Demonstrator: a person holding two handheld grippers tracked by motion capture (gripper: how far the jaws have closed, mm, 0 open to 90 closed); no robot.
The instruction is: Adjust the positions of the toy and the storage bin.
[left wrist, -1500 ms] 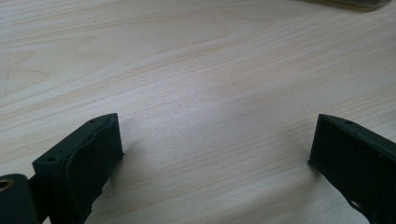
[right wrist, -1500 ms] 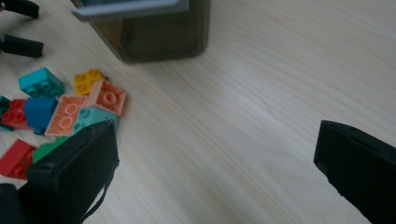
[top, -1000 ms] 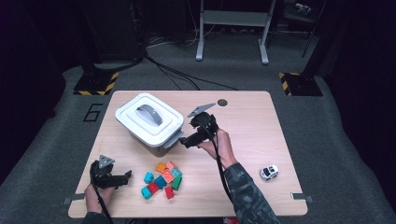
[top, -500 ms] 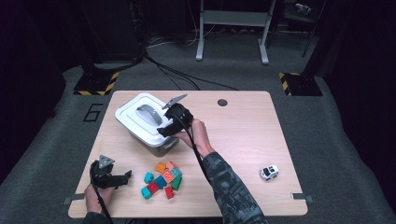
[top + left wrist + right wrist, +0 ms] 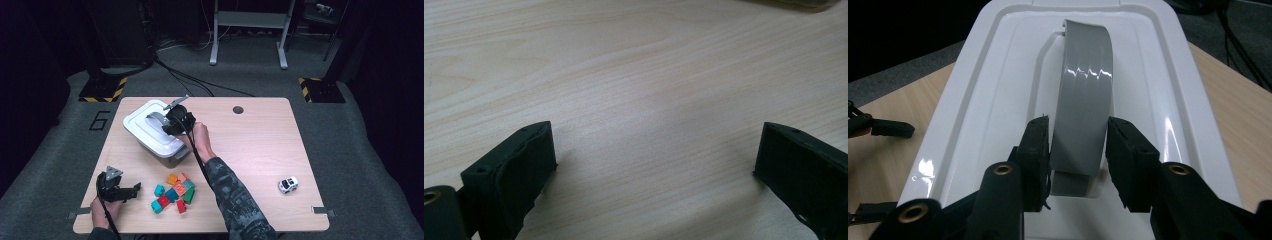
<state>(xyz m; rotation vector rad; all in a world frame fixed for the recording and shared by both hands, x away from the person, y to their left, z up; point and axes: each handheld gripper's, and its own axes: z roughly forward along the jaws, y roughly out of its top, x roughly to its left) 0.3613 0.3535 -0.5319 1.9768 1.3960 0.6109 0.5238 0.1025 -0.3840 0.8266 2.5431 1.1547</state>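
Note:
A white lidded box [image 5: 142, 131] stands at the table's back left, with a grey arched handle [image 5: 1083, 95] on its lid [image 5: 993, 100]. My right gripper [image 5: 1078, 145] is over the lid and its jaws have just been closing. Its pads now sit against both edges of the handle [image 5: 156, 118]. In the high view the right gripper [image 5: 169, 125] reaches the box from the right. My left gripper [image 5: 131, 190] rests low at the table's front left, jaws wide open [image 5: 654, 155] over bare wood with nothing between them.
A pile of several coloured bricks [image 5: 175, 192] lies in front of the box, just right of the left gripper. A small white toy car [image 5: 288, 184] sits at the front right. A round cable hole [image 5: 238, 109] is near the table's back edge.
My right gripper has moved left from beside the box to over its lid, and its jaws have come together around the grey handle. The left gripper has stayed put.

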